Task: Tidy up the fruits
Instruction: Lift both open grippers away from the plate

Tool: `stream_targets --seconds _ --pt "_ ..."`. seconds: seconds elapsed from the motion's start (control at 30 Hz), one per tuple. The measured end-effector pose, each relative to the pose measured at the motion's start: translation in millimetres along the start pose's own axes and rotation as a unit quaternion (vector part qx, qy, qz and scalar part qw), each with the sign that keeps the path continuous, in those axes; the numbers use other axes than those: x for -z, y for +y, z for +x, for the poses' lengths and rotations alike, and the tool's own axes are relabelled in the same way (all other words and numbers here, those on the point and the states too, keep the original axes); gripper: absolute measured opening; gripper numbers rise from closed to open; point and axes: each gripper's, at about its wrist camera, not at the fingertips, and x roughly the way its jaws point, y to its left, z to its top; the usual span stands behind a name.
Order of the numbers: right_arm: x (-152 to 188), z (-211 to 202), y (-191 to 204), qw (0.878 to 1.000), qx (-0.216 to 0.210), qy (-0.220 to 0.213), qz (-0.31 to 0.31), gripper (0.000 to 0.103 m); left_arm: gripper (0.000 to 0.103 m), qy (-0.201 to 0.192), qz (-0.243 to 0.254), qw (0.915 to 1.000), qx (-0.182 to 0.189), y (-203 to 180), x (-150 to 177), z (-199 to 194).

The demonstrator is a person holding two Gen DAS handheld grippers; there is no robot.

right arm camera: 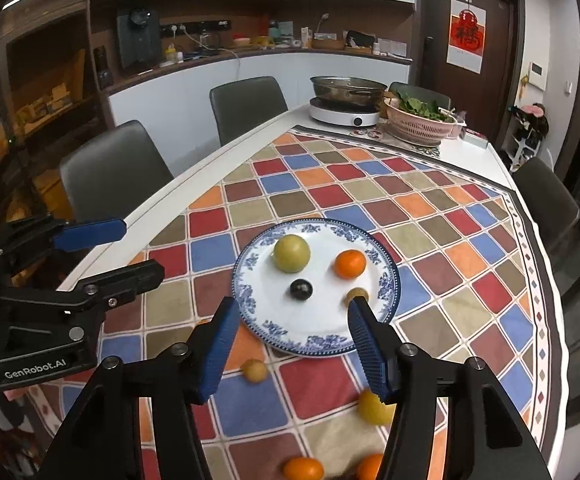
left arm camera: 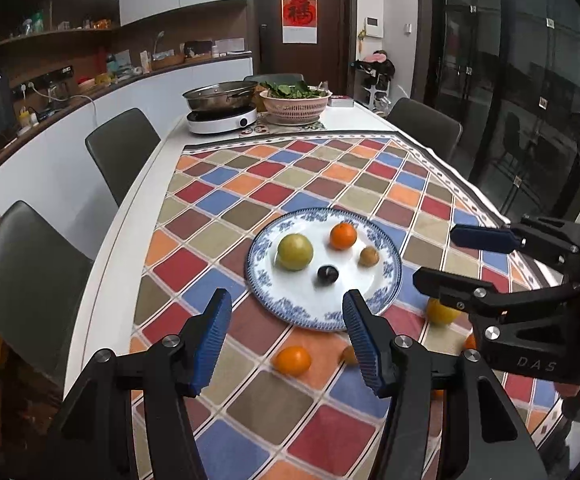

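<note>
Blue-and-white porcelain, a patterned plate (left arm camera: 324,312) sits on the checked cloth (left arm camera: 249,184) that covers the worktop (left arm camera: 129,216), and four fruits lie on it: a green apple-like fruit (left arm camera: 295,251), a mandarin (left arm camera: 343,235), a small tan fruit (left arm camera: 369,257) and a dark plum (left arm camera: 327,274), all apart from one another. Off the plate on the near cloth lie more fruits: a loose mandarin (left arm camera: 292,360), a small tan one (right arm camera: 254,370) and a yellow fruit (right arm camera: 374,406), with two more orange ones (right arm camera: 302,468) at the lower edge of the right wrist view. The left claw (left arm camera: 285,344) hangs above the near rim of the plate, its blue ribbed pads (left arm camera: 209,340) partly apart with nothing between them. The right claw (right arm camera: 292,346) is held the same way beside it, also part-open and empty, its right pad overlapping the small tan fruit in view without any clear touch. At the far end of the worktop stand a steel pot (left arm camera: 219,94) on a white cooker (left arm camera: 221,120) and a pink colander of greens (left arm camera: 294,105). Grey chairs (left arm camera: 121,152) line the side.
</note>
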Motion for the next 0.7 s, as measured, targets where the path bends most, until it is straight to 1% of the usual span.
stream_targets --seconds 0.17,0.3,0.6,0.7 --pt "9 -2 15 1.0 0.001 0.0 -0.015 0.057 0.057 0.01 0.021 0.9997 -0.005 2 16 -4" --pt "16 1 24 1.0 0.0 0.008 -0.028 0.057 0.057 0.016 0.038 0.9991 -0.005 4 28 -3" --pt "39 26 37 0.998 -0.005 0.045 -0.052 0.057 0.057 0.055 0.086 0.9946 0.015 0 61 24" --pt "48 37 40 0.996 -0.007 0.063 -0.063 0.057 0.057 0.067 0.092 0.9929 0.033 2 67 36"
